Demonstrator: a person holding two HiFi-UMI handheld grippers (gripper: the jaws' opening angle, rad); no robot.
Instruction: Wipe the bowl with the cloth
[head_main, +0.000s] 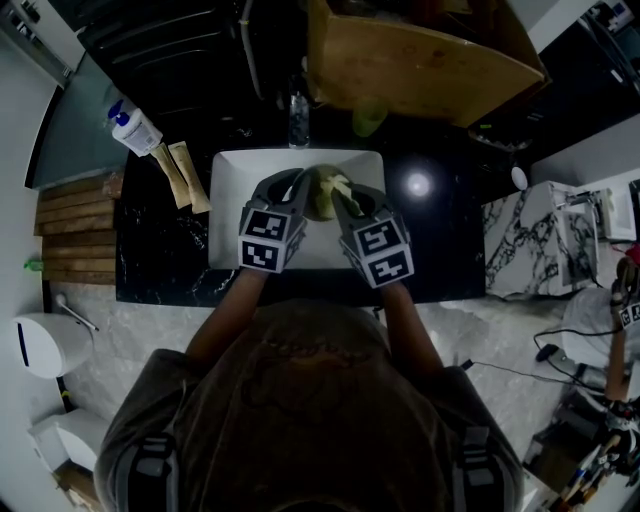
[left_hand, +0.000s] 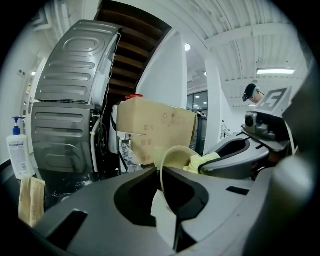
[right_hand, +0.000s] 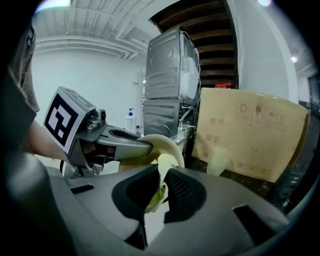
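Over the white sink (head_main: 230, 170) both grippers meet at a cream bowl (head_main: 318, 205). My left gripper (head_main: 300, 190) is shut on the bowl's rim; in the left gripper view the thin rim (left_hand: 165, 165) runs between the jaws of the left gripper (left_hand: 161, 175). My right gripper (head_main: 345, 198) is shut on a yellow-green cloth (head_main: 338, 186), pressed against the bowl. In the right gripper view the cloth (right_hand: 161, 185) hangs pinched at the right gripper (right_hand: 162, 187), touching the bowl (right_hand: 162, 142). The cloth (left_hand: 202, 161) also shows inside the bowl.
The sink sits in a black counter (head_main: 160, 260). A pump bottle (head_main: 133, 128) and brown packets (head_main: 185, 175) lie at its left. A faucet (head_main: 297, 110) and a cardboard box (head_main: 420, 55) are behind. A pale cup (head_main: 368, 118) stands near the box.
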